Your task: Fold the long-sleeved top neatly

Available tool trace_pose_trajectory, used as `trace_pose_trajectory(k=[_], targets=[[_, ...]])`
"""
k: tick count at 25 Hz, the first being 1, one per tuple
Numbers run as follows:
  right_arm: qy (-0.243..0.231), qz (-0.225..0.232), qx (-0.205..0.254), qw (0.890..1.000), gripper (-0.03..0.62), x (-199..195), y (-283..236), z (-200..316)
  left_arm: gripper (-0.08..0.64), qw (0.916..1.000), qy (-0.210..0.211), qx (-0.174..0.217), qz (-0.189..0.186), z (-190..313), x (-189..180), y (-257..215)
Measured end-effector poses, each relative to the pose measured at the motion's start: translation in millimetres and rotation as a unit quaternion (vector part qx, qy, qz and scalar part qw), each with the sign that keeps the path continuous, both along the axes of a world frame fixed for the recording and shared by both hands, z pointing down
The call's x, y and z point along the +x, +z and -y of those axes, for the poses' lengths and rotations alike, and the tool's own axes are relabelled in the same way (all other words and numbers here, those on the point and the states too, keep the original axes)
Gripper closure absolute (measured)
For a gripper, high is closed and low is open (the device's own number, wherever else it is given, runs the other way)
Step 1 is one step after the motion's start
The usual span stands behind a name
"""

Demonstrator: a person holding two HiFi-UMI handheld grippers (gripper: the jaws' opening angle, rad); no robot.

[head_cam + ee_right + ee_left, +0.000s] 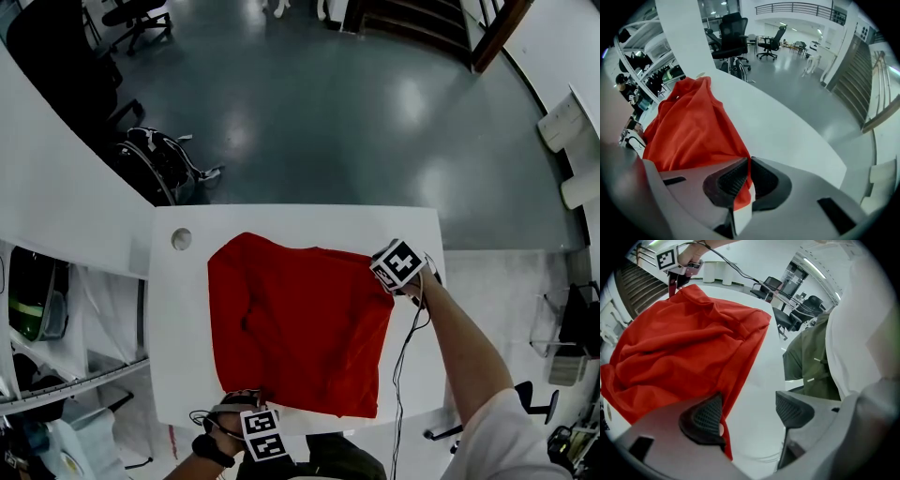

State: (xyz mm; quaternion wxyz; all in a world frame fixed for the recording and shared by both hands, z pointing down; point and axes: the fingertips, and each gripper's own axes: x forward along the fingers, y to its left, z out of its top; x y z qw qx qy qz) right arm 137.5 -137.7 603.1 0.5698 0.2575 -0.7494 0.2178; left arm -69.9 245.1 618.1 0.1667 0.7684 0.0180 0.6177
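Overhead, the red top (300, 323) lies spread mid-frame on the white table (178, 328). Right gripper (746, 180): own view shows jaws clamped on a red edge with a white tag (740, 215); head view hides that grip. Left gripper (747, 411): jaws apart, red cloth beside one pad, contact unclear; head view crops it at bottom.

A white table (178, 328) bears a small round disc (181, 238) near one corner; a glossy grey floor (375, 122), a black office chair (731, 35) and a staircase (855, 79) lie beyond.
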Motion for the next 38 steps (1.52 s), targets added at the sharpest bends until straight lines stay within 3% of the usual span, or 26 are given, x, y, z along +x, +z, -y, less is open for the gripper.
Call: trace_pose_trajectory(k=[8,23,26,29,34,38], targets=[[0.029,-0.016,0.012,0.999,0.559,24.3,-1.0,14.1,0.198,0.9992,-0.027,-0.031,0.002,-20.5,-15.6,-2.3],[0.053,-0.051,0.059,0.996,0.558,42.3,2.4,36.5,0.198,0.9959,-0.074,-0.049,-0.016,-37.6,-23.6,-3.7],[0.056,-0.042,0.076,0.995,0.517,41.2,-1.9,39.0,0.198,0.9940,-0.087,-0.058,-0.030,-36.2,-24.4,-4.9],[0.088,0.010,0.089,0.992,0.460,43.3,-21.9,35.6,0.196,0.9915,-0.103,-0.059,-0.054,-32.3,-23.5,-12.7],[0.109,0.070,0.081,0.988,0.448,60.1,-60.4,-46.6,0.196,0.9918,-0.108,-0.021,-0.066,-21.5,-31.3,-30.2],[0.068,0.094,-0.003,0.993,0.448,42.5,-58.2,-192.2,0.196,0.9965,-0.057,0.045,-0.041,-18.1,-42.2,-34.5]])
